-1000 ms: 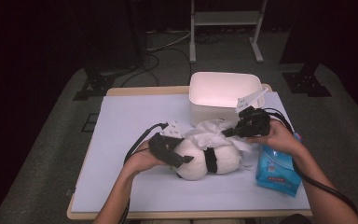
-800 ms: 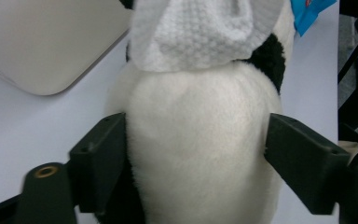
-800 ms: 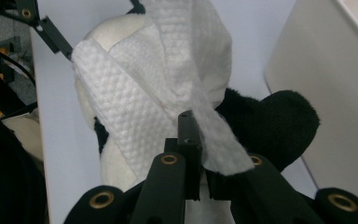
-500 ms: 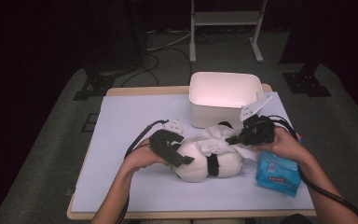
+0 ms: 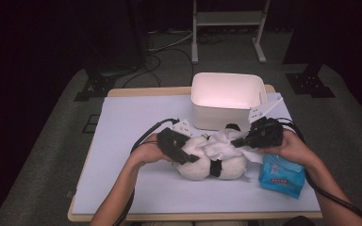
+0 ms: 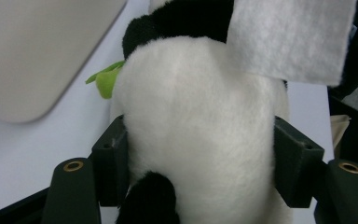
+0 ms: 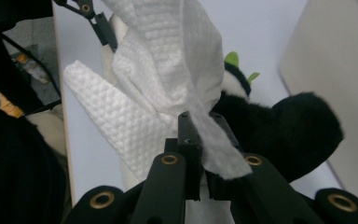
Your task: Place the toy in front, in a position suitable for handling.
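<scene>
L tongs (image 6: 200, 172) clamp panda (image 6: 200, 121); R tongs (image 7: 200, 135) pinch wipe (image 7: 168, 79) (bin (image 5: 226, 99) just behind).

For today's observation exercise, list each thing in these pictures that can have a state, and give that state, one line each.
Panda plush toy: lying on the table, clamped around its white body.
Left gripper: shut on the panda plush toy.
Wet wipe: unfolded, crumpled, draped over the toy.
Right gripper: shut on the wet wipe.
White bin: upright, open-topped.
Blue wipe pack: lying flat beside the toy.

Bin (image 5: 226, 101) close behind panda (image 5: 212, 162); open table (image 5: 122, 122) leftward.
</scene>
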`<state>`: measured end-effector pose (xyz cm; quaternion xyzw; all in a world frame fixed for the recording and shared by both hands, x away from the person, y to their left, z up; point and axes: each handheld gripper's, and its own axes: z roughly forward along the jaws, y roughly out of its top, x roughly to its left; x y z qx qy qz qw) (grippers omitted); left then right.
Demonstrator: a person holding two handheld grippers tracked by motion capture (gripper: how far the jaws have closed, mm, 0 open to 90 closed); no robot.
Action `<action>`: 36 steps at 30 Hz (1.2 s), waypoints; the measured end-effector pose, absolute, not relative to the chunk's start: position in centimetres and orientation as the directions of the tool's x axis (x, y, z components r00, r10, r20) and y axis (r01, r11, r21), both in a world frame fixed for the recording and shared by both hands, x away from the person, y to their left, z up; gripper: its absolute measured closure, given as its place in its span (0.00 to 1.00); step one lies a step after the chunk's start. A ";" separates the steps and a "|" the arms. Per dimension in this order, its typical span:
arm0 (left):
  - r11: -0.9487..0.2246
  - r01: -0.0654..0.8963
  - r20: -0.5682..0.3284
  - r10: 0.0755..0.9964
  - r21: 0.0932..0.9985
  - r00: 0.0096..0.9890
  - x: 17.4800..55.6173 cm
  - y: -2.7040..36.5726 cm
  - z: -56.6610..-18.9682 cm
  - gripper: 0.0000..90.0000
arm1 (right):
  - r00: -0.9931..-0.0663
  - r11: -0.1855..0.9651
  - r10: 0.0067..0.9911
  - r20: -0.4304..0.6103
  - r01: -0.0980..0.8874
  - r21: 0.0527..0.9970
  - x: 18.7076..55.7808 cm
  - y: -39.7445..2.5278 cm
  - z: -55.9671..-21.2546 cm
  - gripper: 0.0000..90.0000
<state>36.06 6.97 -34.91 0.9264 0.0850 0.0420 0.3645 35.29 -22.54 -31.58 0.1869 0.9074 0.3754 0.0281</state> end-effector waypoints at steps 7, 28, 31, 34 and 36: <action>-0.729 0.024 0.107 0.132 0.684 0.985 36.6 6.8 -33.5 0.38 | -0.912 0.616 0.403 0.078 0.333 0.713 36.9 -22.8 -30.0 0.95; -0.699 0.216 -0.091 0.212 0.682 0.973 36.7 7.6 -35.3 0.09 | -0.943 0.674 0.304 0.138 0.315 0.668 35.6 -20.3 -32.2 0.95; -0.712 0.170 -0.040 0.195 0.681 0.980 36.3 7.2 -35.4 0.16 | -0.942 0.672 0.304 0.141 0.317 0.669 35.5 -20.3 -32.2 0.95; -0.725 0.132 0.012 0.190 0.676 0.982 36.1 7.2 -35.0 0.33 | -0.945 0.673 0.301 0.130 0.307 0.673 35.5 -20.4 -31.9 0.95; -0.727 0.114 0.037 0.189 0.677 0.981 36.1 7.2 -34.7 0.38 | -0.942 0.665 0.311 0.127 0.311 0.679 35.6 -20.4 -31.6 0.95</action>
